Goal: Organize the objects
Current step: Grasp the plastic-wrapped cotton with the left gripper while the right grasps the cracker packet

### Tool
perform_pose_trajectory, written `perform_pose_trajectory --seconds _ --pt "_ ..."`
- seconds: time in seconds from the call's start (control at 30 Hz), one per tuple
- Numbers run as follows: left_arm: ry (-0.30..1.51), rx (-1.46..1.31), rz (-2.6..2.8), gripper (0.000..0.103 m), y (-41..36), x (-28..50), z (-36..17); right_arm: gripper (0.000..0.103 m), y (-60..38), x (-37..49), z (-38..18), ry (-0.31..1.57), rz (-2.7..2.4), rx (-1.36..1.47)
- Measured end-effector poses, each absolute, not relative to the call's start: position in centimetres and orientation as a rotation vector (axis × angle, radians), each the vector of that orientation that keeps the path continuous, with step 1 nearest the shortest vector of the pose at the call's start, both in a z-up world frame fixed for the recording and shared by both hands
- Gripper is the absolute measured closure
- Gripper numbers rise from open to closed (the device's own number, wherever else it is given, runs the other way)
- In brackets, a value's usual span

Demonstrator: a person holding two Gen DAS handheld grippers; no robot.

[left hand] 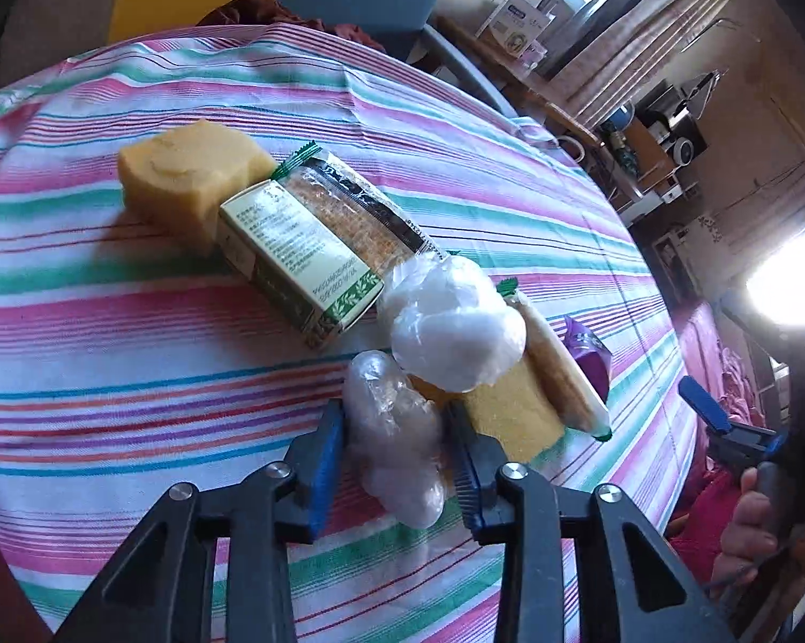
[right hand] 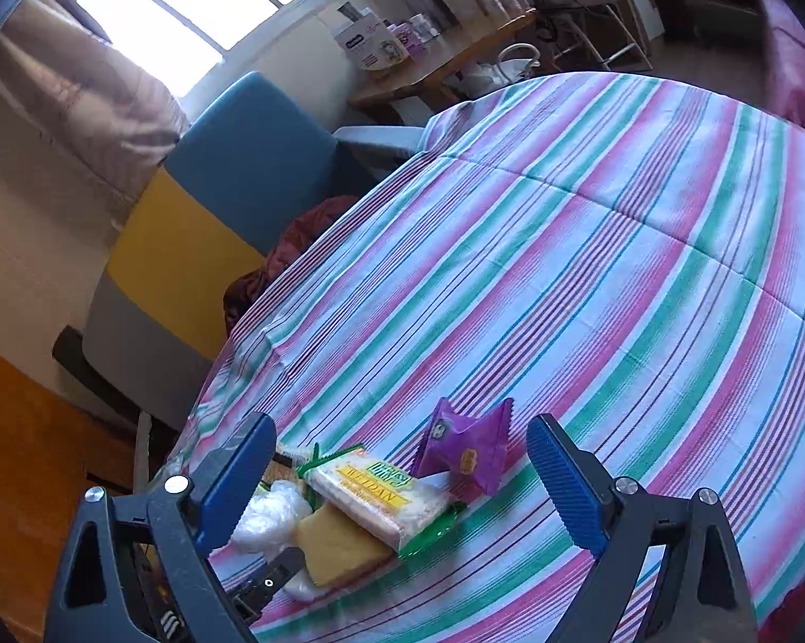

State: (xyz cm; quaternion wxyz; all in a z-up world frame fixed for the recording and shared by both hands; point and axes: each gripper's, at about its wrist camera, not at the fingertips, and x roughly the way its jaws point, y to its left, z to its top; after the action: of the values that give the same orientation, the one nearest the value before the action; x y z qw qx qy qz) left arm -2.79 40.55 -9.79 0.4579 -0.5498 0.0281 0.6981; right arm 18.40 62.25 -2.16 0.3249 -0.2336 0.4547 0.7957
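Note:
My left gripper is shut on a clear-wrapped pale lump, low over the striped tablecloth. Beyond it lie a white wrapped ball, a yellow sponge, a wafer pack, a purple packet, a green-and-white box, a clear pack of brown crumbs and a yellow block. My right gripper is open and empty above the pile. In its view I see the purple packet, the wafer pack, the sponge and the white ball.
A blue, yellow and grey chair stands at the table's far edge with dark red cloth on it. A wooden side table with boxes stands by the window. My right gripper shows at the right of the left wrist view.

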Motion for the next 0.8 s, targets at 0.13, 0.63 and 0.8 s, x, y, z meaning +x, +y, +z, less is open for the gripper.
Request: perform_pose_trajectory --seconds 0.13,0.63,0.8 --pt "0.131 -1.316 1.709 0.068 38.7 -1.0 -9.3 0.008 62.9 18.5 -2.8 1.22 2.05 -0.625" --pt "0.315 -1.182 1.713 0.068 32.3 5.4 -8.4 0.008 62.6 17.4 -3.6 1.132 2.03 -0.745" --pt "0.302 -1.193 1.718 0.068 32.0 5.2 -8.6 0.016 60.7 15.0 -2.9 1.032 2.178 -0.838"
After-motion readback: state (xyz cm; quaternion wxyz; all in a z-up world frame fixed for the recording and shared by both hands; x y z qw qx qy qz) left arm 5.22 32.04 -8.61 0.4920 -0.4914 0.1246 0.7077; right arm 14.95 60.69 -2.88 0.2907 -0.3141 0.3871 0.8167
